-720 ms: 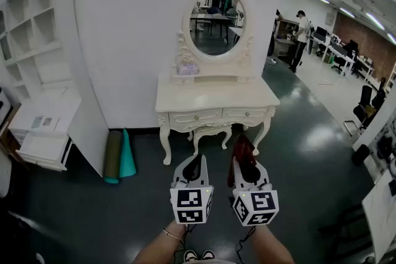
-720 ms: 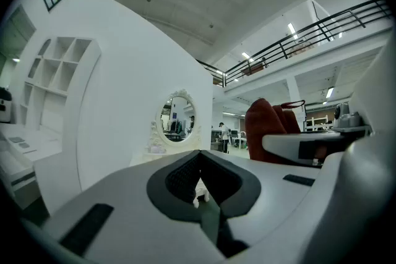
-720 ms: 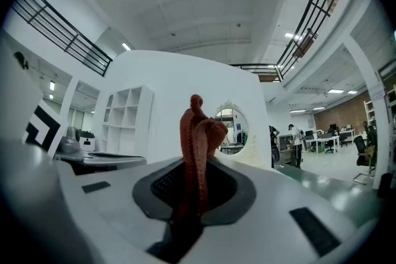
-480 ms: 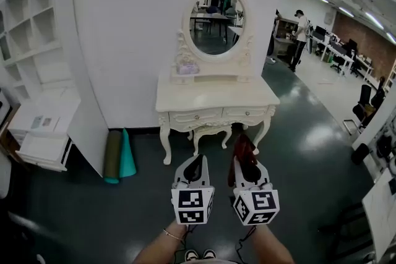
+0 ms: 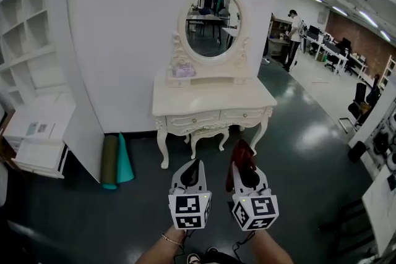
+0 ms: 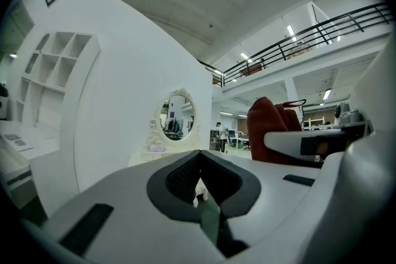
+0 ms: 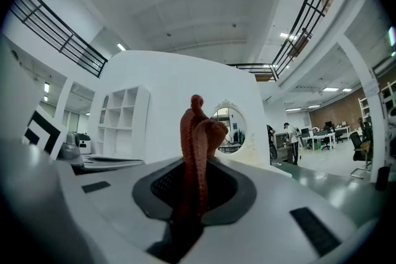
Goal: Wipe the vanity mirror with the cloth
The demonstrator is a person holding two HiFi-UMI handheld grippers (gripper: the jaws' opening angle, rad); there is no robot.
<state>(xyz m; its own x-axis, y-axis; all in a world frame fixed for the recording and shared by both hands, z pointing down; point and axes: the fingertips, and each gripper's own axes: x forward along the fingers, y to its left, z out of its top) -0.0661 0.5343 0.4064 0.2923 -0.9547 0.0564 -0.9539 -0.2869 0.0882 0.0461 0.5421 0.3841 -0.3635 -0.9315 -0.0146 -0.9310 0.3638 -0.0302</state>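
The vanity mirror has shifted slightly left and up in the head view. The left gripper and the right gripper with its cloth have moved slightly nearer.

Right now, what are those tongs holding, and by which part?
The right tongs pinch the dark red cloth by a bunched fold; the left tongs are shut on nothing.

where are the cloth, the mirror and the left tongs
cloth (image 5: 242, 154): head view, middle of the red bunch
mirror (image 5: 213, 23): head view, centre of the glass
left tongs (image 5: 192, 166): head view, between the tips
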